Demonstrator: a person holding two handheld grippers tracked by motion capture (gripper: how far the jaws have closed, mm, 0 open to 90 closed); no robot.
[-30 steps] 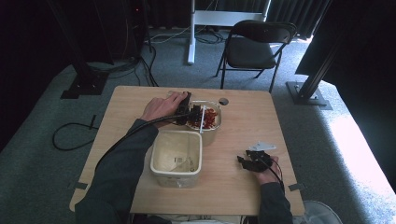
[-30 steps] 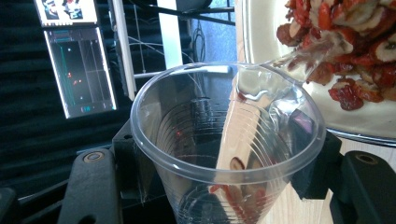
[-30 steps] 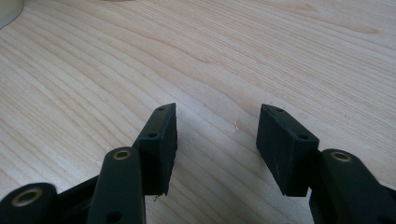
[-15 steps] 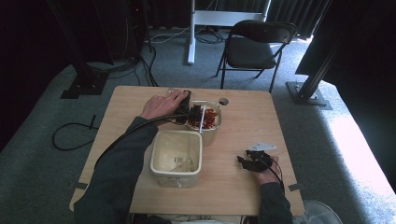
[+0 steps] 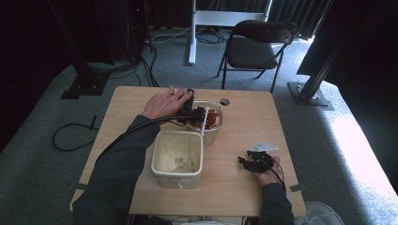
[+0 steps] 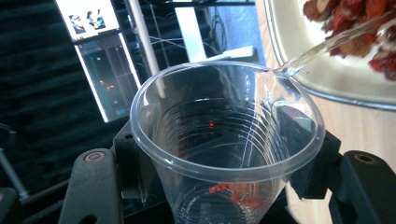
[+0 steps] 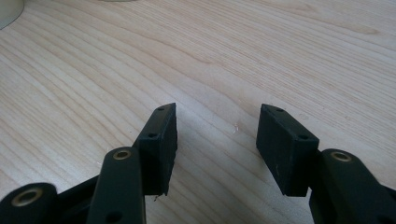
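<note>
left gripper [image 6: 224, 186] tipped over glass bowl [image 5: 213, 133], clamped on ribbed clear plastic cup [image 6: 224, 140], right gripper [image 7: 217, 144] resting low on wood-grain table [image 7: 280, 56], jaws apart

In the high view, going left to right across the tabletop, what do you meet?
Left tongs clamped on a clear cup, bowl of red pieces, small round disc, right tongs resting open.

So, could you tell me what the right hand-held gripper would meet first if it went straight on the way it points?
Probably just the bare wooden table: the right hand-held gripper has open, empty jaws angled low over it. Depth beyond that is unclear.
</note>
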